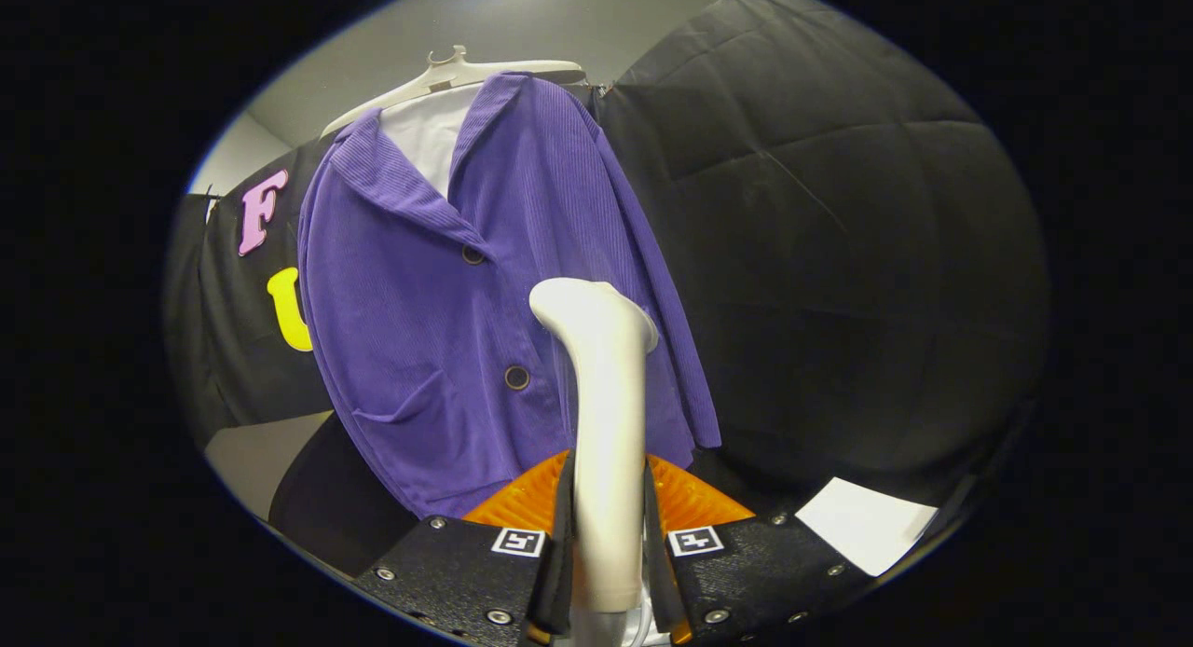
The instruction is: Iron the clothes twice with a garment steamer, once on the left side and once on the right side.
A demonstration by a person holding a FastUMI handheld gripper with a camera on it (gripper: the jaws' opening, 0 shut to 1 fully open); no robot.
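Note:
A purple ribbed jacket with dark buttons hangs on a white hanger ahead of me, over a white inner layer at the collar. My gripper is shut on the white handle of the garment steamer, which rises upright between the fingers. The steamer's head sits in front of the jacket's right half, about level with the lower button. Whether the head touches the cloth I cannot tell.
The black cloth wall stands behind and to the right of the jacket. A white sheet lies low on the right, beyond the right finger. A pale surface shows low on the left under the jacket's hem.

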